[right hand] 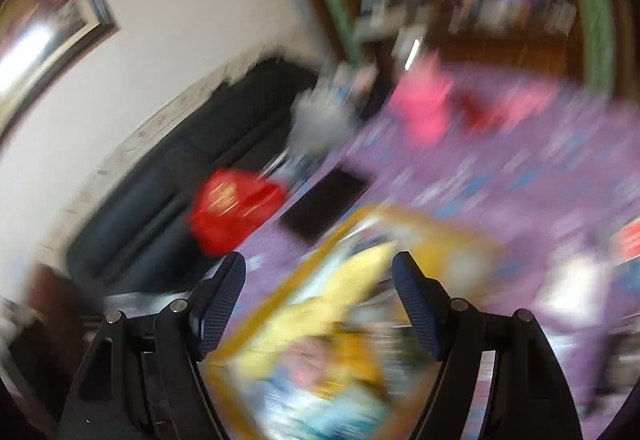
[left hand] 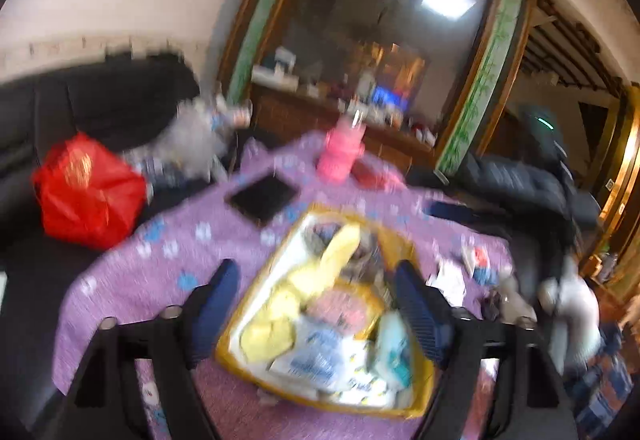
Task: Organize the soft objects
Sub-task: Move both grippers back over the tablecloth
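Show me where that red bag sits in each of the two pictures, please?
Left wrist view: the red bag lies at the left edge, on the dark sofa, beside the purple cloth.
Right wrist view: it is blurred, left of centre, on the same sofa.
Shared landmark: the flat black slab just right of the bag.

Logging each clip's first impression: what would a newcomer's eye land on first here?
Probably the yellow-rimmed basket in the middle of the purple tablecloth, packed with soft yellow, pink and pale-blue things. Next, the bright red bag on the dark sofa at left, and the pink bottle at the table's far edge.
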A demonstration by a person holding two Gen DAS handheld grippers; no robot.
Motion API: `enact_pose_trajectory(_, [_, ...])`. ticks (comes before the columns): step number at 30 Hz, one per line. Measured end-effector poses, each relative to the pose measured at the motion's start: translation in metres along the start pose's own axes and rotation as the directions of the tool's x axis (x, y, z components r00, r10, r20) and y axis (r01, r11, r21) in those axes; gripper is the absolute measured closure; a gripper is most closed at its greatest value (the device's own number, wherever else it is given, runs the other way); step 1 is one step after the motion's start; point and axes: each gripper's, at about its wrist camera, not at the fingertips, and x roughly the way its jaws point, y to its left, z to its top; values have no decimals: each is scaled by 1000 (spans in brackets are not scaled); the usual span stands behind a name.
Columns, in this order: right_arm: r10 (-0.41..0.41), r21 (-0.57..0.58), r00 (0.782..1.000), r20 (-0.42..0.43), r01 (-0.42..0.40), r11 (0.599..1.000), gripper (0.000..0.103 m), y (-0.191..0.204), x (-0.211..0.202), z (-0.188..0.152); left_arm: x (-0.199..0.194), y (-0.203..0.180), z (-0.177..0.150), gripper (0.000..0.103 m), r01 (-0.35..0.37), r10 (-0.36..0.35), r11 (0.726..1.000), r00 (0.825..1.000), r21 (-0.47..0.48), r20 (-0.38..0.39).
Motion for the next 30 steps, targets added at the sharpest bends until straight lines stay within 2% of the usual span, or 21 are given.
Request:
enact_pose_trajectory(1, [-62,-45,994,86,66,997,7,0,-29,-9,-10,-9,1,1,19,-20,1000,999,9,49])
enact_pose_trajectory(2, [-120,-71,976,180,135,988,0,-4,-60,-23,-19,-16,1,1,86,-86,996,992,6,90])
enact_pose_trajectory(3, [-146,-73,962,233,167,983,0,-9,-78,-33,-20,-21,0,1,165,-165,986,983,-3,85])
enact_pose_trajectory(4, [-173,-63,946,275,197,978,0,-18,-97,-46,-13,-29,0,1,272,-272,962,962,-16,29])
enact_pose_trajectory(5, [-201,-40,936,289,222,974,0,-30,-111,-56,8,-48,-6,1,390,-392,920,911,-46,-124])
enact_pose_trajectory(6, [-241,0,930,278,251,968,0,-45,-122,-66,22,-64,-16,1,403,-404,914,889,-51,-217])
enact_pose_trajectory(8, [-303,100,930,210,287,953,0,-84,-138,-86,31,-89,-33,1,365,-351,931,897,1,-267])
enact_pose_trajectory(10, [-347,203,927,142,316,927,0,-119,-148,-104,38,-125,-53,1,303,-249,944,915,133,-317])
enact_pose_trajectory(13, [-385,344,920,67,341,875,0,-166,-166,-137,40,-153,-68,1,260,-173,937,927,234,-334])
enact_pose_trajectory(17, [-408,429,913,26,358,829,0,-203,-189,-169,45,-179,-85,1,190,-69,918,940,347,-334])
enact_pose_trajectory(21, [-417,447,909,15,367,816,0,-219,-198,-188,55,-194,-95,1,170,-15,905,929,389,-370])
enact_pose_trajectory(30, [-398,465,917,-2,353,812,0,-245,-195,-195,84,-224,-114,1,148,57,887,905,438,-421])
